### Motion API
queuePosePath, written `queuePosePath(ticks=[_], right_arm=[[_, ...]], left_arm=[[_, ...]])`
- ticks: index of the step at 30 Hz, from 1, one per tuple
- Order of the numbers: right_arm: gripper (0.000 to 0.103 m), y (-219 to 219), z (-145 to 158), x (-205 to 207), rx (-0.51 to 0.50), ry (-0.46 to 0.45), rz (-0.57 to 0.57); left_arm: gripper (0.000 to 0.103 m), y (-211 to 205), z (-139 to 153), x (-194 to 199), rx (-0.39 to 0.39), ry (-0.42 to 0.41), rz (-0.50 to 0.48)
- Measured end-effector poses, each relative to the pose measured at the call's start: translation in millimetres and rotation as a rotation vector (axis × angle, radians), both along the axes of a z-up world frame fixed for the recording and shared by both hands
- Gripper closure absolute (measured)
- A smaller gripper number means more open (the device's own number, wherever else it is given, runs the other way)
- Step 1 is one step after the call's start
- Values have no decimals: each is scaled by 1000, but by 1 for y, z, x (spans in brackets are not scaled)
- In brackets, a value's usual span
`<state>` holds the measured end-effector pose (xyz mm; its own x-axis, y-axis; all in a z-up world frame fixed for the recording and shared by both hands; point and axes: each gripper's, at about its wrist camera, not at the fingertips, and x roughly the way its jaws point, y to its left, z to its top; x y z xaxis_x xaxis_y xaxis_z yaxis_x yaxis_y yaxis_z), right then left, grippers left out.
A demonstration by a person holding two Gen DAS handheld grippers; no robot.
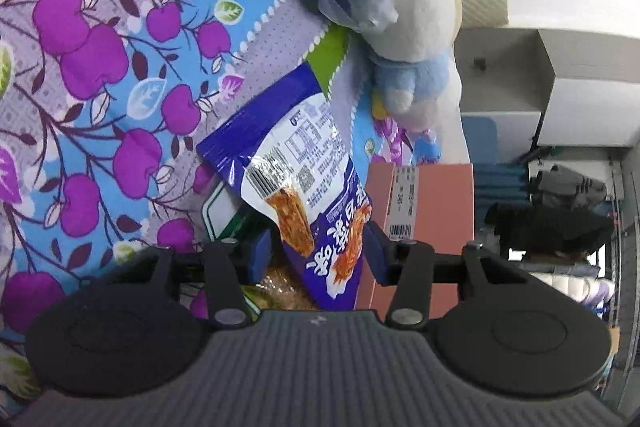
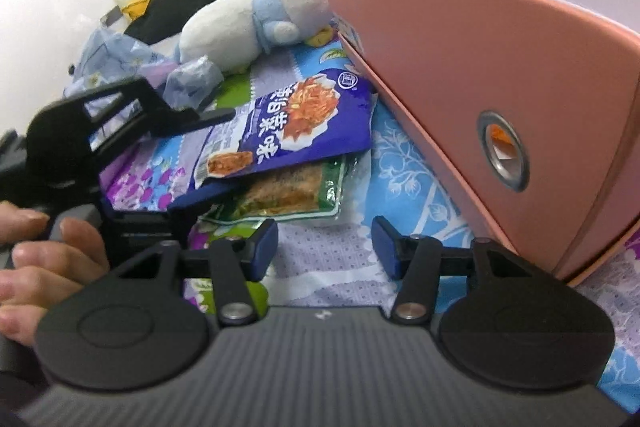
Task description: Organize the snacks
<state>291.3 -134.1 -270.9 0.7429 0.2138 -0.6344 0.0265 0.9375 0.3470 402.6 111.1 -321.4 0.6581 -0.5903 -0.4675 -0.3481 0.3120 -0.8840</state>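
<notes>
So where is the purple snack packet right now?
The purple snack packet lies on the flowered bedspread, overlapping a green packet, just left of the pink box and below the plush toy.

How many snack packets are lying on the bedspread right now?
2 visible. The purple snack packet lies beside the pink box; the green snack packet sits partly under it. More may be hidden underneath.

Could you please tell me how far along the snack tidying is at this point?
Nothing looks finished: the pink box shows no snacks in the part visible. In hand: the left gripper has the purple snack packet between its jaws; whether the pads press it is unclear. The right gripper is open over the floral sheet. Left: that packet and the green packet beneath it.
</notes>
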Motion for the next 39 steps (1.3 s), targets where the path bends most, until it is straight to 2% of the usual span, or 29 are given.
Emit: queuePosePath(ticks=[3,5,6,7,8,10,11,13,21,30,33,39], right_arm=[[53,-1,-1,3,21,-16,-26],[54,-6,-2,5,87,-39,-51],[57,-9,-3,7,117,-47,-64],[64,-10,-4,9,124,-50,-75],[67,-10,-4,11,121,-50,-84],[78,-9,-5,14,122,-49,-85],[82,-8,-4,14,122,-51,-76],[86,-8,-1,12,112,-56,-65],[92,-13,9,2,112,-38,-35],[94,-20,26,-27,93,-33,-10],[95,-24,31,-42,90,-28,1],[95,-30,42,-75,86,-3,29]], left_arm=[[52,-1,-2,1,10,7,-7],[52,-4,1,5,39,4,-21],[54,-6,2,7,50,3,-22],[56,-7,2,8,61,1,-21],[61,-8,1,10,62,2,-13],[77,-8,-2,13,64,25,2],[81,-7,-3,14,63,28,6],[84,-7,-2,13,63,16,14],[93,0,15,-14,64,-28,37],[94,36,40,-88,9,-81,87],[94,44,46,-114,-12,-69,105],[94,47,59,-164,24,-35,55]])
